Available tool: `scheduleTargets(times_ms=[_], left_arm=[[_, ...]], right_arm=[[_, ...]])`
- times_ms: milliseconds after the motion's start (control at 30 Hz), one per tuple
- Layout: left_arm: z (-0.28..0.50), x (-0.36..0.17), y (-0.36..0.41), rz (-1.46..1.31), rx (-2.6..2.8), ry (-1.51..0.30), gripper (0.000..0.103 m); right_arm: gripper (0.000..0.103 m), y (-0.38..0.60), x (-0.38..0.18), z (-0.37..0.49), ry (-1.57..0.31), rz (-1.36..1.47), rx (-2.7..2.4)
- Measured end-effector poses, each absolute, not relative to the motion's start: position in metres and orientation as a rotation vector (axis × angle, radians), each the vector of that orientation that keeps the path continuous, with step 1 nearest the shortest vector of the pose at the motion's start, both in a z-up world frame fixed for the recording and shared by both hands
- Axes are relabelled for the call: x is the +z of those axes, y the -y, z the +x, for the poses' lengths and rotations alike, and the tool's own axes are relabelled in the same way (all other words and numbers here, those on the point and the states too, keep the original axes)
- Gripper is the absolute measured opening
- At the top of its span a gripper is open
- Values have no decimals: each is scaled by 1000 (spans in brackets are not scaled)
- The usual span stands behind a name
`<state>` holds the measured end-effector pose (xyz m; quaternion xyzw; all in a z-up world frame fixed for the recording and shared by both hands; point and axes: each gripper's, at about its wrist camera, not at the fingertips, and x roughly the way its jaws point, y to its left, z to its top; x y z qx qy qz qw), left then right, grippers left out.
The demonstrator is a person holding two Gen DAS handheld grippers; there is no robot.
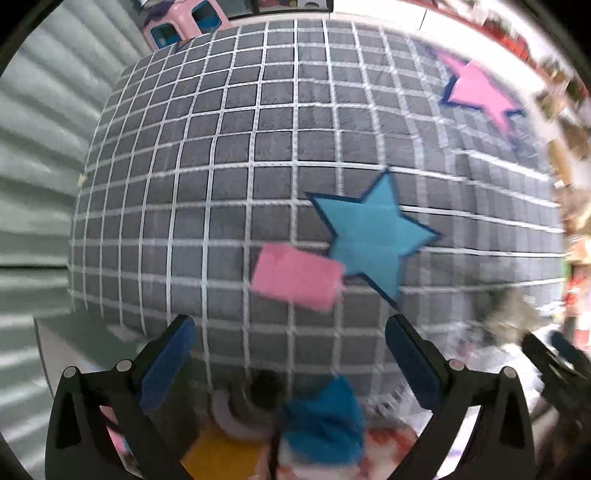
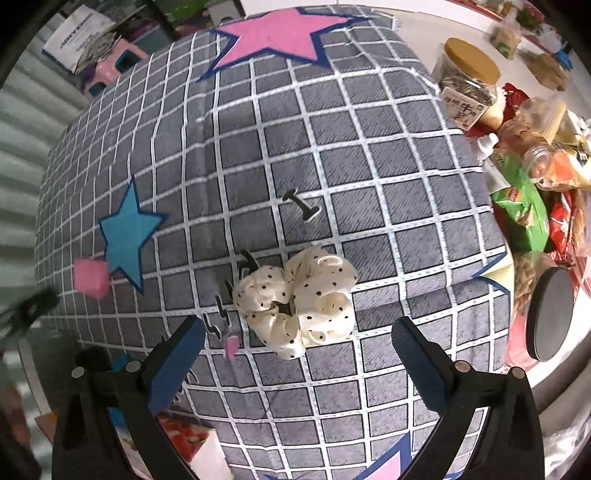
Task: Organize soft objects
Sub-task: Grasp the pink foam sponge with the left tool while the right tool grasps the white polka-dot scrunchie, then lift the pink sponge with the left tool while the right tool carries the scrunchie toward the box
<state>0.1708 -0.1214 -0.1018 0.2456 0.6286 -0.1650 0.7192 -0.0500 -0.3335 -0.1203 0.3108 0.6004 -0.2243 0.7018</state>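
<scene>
A cream polka-dot scrunchie (image 2: 295,301) lay bunched on a grey checked cushion (image 2: 369,177), just ahead of the right gripper (image 2: 297,354), whose blue-padded jaws stood wide apart and held nothing. The likely step in hand was picking it up: a good grasp would bring the jaws down either side of the fabric's thickest fold and close only once both pads flanked it, since the soft ring would likely squash and slip from a shallow pinch. Pressing too deep risked catching the cushion cover as well.

To the left, a pink block (image 2: 90,277) sat at the edge of a blue star (image 2: 125,236) printed on the cushion; the left wrist view showed the same block (image 1: 297,275) just ahead of the left gripper (image 1: 291,354), also wide open and empty. A blue fuzzy item (image 1: 321,417) showed blurred below those jaws; whether it rested on anything could not be told.

A pink star (image 2: 273,35) marked the cushion's far end. Nothing lay between the right jaws and the scrunchie. Well to the right, a crowded table held a gold-lidded jar (image 2: 467,74), a green snack bag (image 2: 521,210) and a dark lid (image 2: 550,314), clutter a wide outward swing could strike.
</scene>
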Motion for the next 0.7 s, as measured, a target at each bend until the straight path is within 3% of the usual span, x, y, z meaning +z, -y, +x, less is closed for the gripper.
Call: scheduleTargets(times_ms=[300,633,700], left_arm=[[199,-159,123,560,-334,-1431,103],[200,-180,128,567,-345,-1472,103],[201,-181,133,564,-337,-1494,102]], right_arm=[[102,330,-152,-27,-1387,633,-468],[101,335,-186,-17,-1436,619,-453],[96,335,-189,-11,-1441,594,-437]])
